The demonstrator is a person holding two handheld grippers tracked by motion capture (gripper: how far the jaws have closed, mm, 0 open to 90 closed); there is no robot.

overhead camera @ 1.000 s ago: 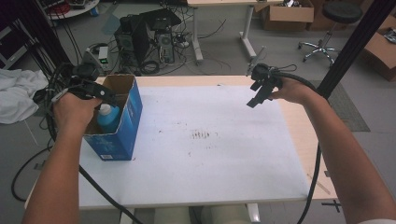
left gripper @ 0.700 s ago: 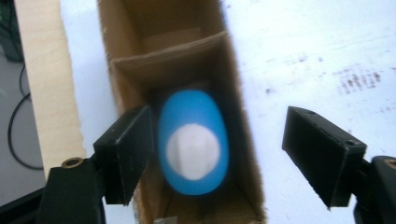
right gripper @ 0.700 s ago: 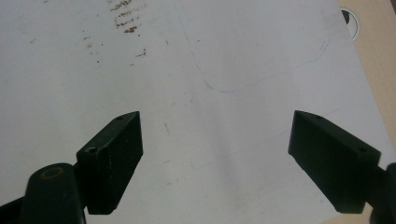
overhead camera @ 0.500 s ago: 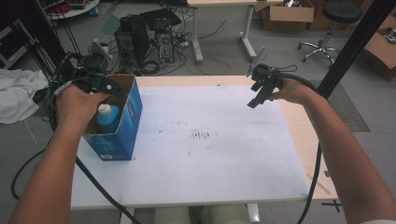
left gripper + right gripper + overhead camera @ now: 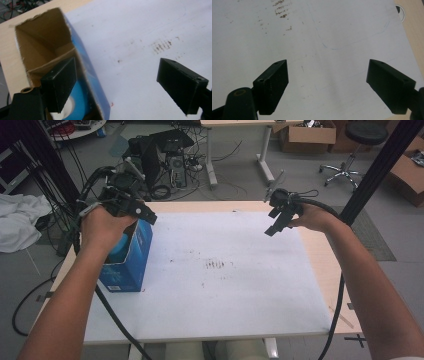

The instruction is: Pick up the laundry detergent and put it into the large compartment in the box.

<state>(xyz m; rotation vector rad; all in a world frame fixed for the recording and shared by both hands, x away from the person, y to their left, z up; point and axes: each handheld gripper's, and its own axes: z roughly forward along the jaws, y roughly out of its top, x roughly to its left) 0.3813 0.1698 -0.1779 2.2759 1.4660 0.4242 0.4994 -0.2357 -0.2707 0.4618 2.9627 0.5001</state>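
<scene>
Left tongs (image 5: pixel 117 87) just opened wide above the blue box (image 5: pixel 125 265), nothing between them. Bottle (image 5: pixel 75 105) sits inside the box. Right tongs (image 5: pixel 327 87) hang open over the table (image 5: pixel 225 285).

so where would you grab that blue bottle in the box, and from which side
Probably from straight above, at its white cap end. The blue bottle sits down inside the open-topped blue box, whose cardboard walls enclose its sides. The left gripper, jaws just opened and empty, is already above the box.
</scene>
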